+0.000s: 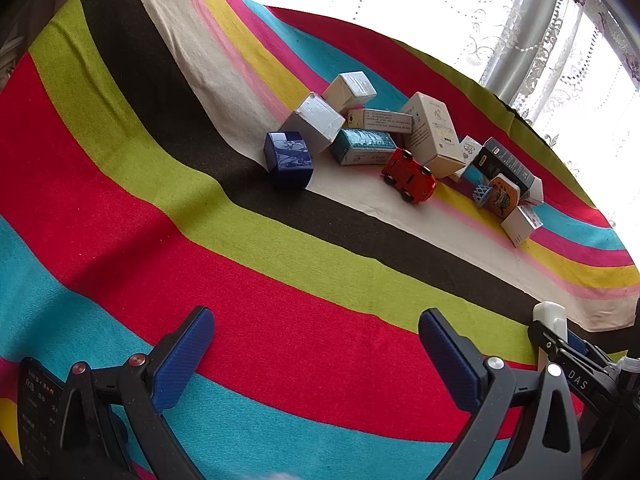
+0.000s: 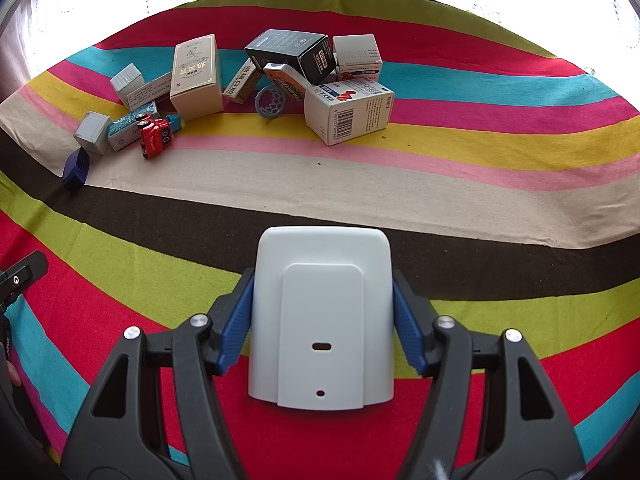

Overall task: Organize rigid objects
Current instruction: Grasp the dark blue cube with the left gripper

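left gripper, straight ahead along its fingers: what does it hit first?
Most likely just the striped cloth. The left gripper is open and empty, tilted down at bare fabric. The blue box and red toy car lie farther up the cloth, seemingly beyond that line, though depth is hard to judge.

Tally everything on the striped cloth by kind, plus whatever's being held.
Boxes: 10
Orange tin: 1
Red toy car: 1
Blue ring-shaped basket: 1
White plastic piece, held in the right hand-held gripper: 1
Total: 14 (small blue bit beside the car unclear, uncounted)
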{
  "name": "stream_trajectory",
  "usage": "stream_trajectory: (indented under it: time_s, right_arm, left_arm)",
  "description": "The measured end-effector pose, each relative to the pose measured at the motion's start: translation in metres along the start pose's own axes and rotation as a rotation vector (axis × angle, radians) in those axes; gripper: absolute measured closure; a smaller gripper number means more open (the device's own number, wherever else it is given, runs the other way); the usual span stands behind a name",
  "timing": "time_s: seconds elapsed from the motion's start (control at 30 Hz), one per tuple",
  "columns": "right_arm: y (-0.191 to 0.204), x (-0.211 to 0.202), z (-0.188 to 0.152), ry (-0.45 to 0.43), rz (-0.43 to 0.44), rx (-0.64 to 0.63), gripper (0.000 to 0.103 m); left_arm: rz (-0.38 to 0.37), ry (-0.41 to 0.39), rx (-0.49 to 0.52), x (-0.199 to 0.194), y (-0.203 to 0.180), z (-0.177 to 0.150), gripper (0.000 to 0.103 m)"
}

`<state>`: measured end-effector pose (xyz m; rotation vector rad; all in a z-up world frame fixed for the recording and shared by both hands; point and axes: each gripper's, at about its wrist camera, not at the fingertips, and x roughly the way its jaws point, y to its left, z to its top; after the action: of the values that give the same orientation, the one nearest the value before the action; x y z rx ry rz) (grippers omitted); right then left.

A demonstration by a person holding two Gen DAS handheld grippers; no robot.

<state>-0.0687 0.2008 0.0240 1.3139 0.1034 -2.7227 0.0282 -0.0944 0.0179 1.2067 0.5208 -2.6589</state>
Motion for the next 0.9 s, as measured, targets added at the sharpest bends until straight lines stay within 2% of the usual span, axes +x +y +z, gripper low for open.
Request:
stream_trajectory:
  time_s: [0.17, 0.33, 0.43, 0.5, 0.57, 0.6, 0.67, 0.77, 0.9]
  right_arm:
    - [0.000, 0.000, 0.000, -0.001, 0.000, 0.000, 0.036]
    - [0.000, 0.000, 0.000, -0.001, 0.001, 0.000, 0.036]
    - [-0.001, 0.000, 0.000, 0.000, 0.002, 0.002, 0.036]
    - [-0.001, 0.000, 0.000, 0.000, 0.003, 0.002, 0.036]
    - [-0.002, 0.000, 0.000, 0.000, 0.004, 0.003, 0.036]
    - [-0.002, 0.000, 0.000, -0.001, 0.006, 0.004, 0.036]
    - [-0.002, 0.000, 0.000, -0.001, 0.007, 0.005, 0.036]
    - [-0.002, 0.001, 0.000, -0.001, 0.008, 0.005, 0.036]
    - [-0.003, 0.001, 0.000, -0.002, 0.008, 0.005, 0.036]
  left_arm:
    - [0.101, 0.042, 0.040, 0.024, -0.007, 0.023, 0.000]
    - [0.178, 0.071, 0.013, 0.070, -0.011, 0.074, 0.000]
    - [0.258, 0.091, 0.038, 0.102, -0.020, 0.105, 0.000]
    - [0.284, 0.081, 0.063, 0.113, -0.023, 0.114, 0.001]
    - [0.250, 0.053, 0.088, 0.108, -0.028, 0.112, 0.030]
    - [0.246, 0.042, 0.111, 0.101, -0.031, 0.109, 0.076]
    - [0.180, 0.066, 0.115, 0.088, -0.033, 0.096, 0.075]
    - [0.081, 0.042, 0.107, 0.059, -0.029, 0.067, 0.075]
    - [-0.058, 0.037, 0.037, 0.022, -0.011, 0.032, 0.075]
